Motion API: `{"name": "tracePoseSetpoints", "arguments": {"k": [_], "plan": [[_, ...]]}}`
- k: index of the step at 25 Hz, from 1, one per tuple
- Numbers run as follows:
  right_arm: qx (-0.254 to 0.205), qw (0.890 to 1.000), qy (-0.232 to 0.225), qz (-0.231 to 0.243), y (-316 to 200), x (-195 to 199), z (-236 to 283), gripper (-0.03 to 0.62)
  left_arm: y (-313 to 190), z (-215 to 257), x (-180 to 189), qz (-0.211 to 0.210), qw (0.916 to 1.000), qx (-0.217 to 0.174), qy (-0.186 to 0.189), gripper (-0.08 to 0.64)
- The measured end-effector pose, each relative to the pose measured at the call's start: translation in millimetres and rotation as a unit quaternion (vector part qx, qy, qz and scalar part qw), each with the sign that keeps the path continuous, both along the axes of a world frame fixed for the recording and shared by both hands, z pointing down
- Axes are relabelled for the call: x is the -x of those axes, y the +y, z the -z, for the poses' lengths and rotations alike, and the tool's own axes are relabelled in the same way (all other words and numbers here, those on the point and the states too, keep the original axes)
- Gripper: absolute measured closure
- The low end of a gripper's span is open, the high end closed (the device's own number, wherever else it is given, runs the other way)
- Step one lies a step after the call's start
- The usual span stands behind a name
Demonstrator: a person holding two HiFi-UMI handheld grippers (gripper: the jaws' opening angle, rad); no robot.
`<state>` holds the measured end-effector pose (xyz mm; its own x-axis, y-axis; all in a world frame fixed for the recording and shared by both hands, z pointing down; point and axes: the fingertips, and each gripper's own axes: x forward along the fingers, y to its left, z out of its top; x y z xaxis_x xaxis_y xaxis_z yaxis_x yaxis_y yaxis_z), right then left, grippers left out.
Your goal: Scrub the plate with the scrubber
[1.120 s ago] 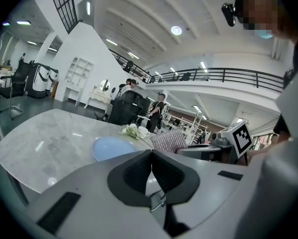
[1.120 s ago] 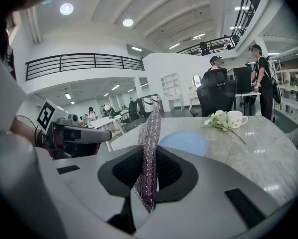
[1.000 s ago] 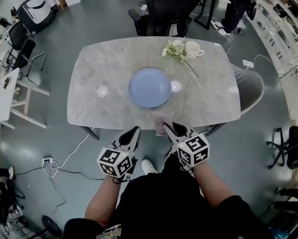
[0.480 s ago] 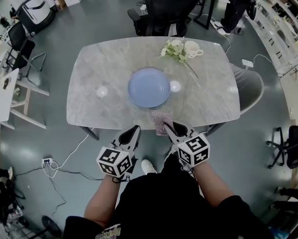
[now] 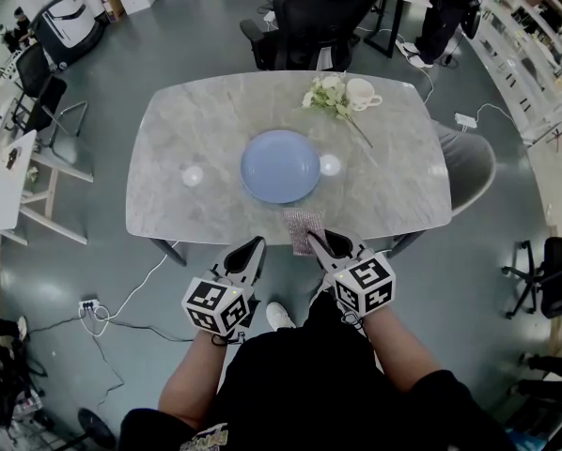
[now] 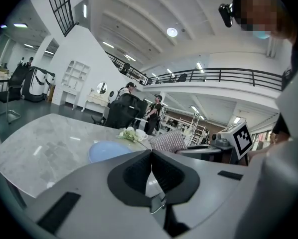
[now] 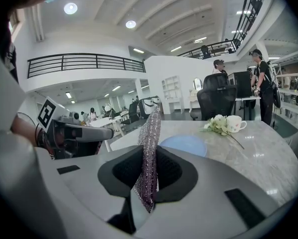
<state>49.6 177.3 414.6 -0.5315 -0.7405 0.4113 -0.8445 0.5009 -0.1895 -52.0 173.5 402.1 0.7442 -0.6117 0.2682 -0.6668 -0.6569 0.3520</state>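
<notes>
A round blue plate (image 5: 280, 165) lies in the middle of the grey marble table (image 5: 187, 120); it also shows as the plate (image 6: 106, 150) and the plate (image 7: 185, 144). My right gripper (image 5: 320, 241) hovers at the table's near edge, shut on a silvery purple mesh scrubber (image 5: 303, 229). In the right gripper view the scrubber (image 7: 150, 156) stands upright between the pads. My left gripper (image 5: 248, 250) is just off the near edge, left of the right one, shut with nothing in it (image 6: 150, 164). Both are short of the plate.
A white cup (image 5: 364, 91) and a bunch of white flowers (image 5: 328, 94) sit at the table's far right. A black office chair (image 5: 317, 19) stands behind the table, a grey chair (image 5: 473, 163) at its right. Cables lie on the floor at left.
</notes>
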Motion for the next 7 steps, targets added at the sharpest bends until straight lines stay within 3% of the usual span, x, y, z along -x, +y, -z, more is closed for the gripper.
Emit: {"name": "tracePoseSetpoints", "arguments": {"k": [7], "plan": [[-0.005,1.000,0.001,-0.002,0.1,1.6,3.7,0.522,2.2,2.0,3.7,0.001,1.0000,-0.003,0.000,0.541]]}}
